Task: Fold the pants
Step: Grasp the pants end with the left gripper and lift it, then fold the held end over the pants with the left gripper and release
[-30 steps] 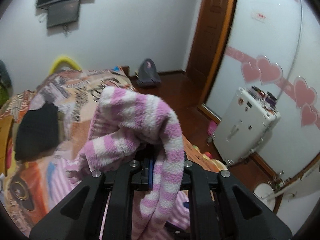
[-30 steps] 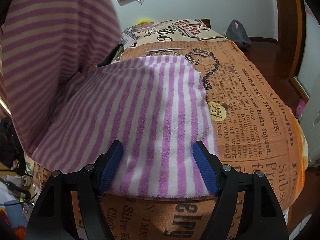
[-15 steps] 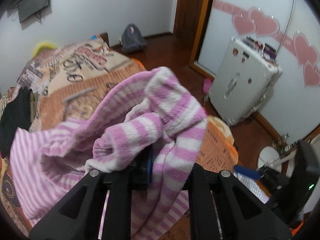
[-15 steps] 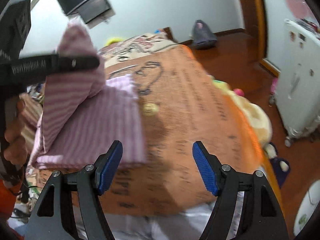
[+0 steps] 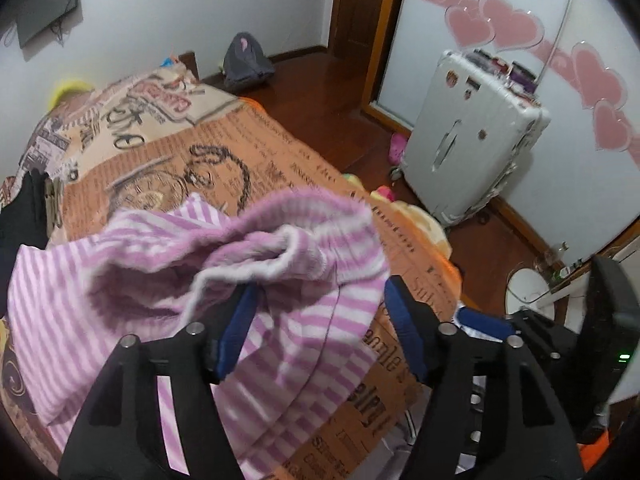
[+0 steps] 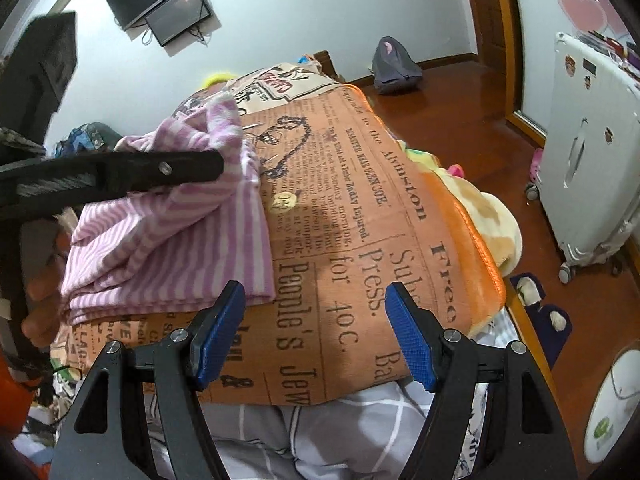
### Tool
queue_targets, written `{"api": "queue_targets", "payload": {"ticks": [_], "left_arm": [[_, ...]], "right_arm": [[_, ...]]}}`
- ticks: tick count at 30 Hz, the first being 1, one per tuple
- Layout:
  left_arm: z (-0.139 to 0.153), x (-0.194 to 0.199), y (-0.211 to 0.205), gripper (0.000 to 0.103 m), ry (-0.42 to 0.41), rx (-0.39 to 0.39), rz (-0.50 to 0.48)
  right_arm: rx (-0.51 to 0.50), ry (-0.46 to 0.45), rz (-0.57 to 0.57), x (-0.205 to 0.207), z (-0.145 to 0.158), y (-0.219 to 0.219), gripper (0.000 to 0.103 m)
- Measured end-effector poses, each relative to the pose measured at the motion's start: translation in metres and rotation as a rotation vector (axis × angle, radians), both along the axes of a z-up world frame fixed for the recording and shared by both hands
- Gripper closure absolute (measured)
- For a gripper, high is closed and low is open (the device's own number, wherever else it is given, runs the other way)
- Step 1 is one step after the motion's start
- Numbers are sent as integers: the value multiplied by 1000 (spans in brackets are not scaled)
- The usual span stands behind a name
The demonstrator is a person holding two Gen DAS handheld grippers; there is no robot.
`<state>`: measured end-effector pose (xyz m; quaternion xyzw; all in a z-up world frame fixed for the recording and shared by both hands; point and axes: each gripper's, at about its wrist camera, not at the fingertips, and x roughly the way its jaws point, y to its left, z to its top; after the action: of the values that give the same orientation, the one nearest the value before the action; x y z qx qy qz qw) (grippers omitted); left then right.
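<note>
Pants [image 5: 248, 264] blurred, perhaps mid-drop | bedspread [image 6: 360, 216] underneath | suitcase [image 5: 472, 140] beside bed

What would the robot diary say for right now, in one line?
task: fold pants | left gripper: open, over striped pants | right gripper: open, off the pants | pants: bunched on blanket

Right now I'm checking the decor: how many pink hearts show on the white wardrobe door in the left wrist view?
4: two overlapping near the top, two further right, lower. More may be cropped.
</note>
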<state>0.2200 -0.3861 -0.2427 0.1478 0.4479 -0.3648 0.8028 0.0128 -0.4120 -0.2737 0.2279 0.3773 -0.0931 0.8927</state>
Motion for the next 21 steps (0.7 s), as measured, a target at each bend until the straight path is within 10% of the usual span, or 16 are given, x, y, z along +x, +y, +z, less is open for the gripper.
{"api": "queue_targets", "payload": {"ticks": [9, 21], "left_arm": [[53, 9, 96, 25, -158, -60, 153], [-37, 52, 228, 24, 5, 91, 457]], "right_arm": [[-34, -83, 88, 19, 30, 19, 33], [-203, -112, 317, 118, 49, 80, 31]]}}
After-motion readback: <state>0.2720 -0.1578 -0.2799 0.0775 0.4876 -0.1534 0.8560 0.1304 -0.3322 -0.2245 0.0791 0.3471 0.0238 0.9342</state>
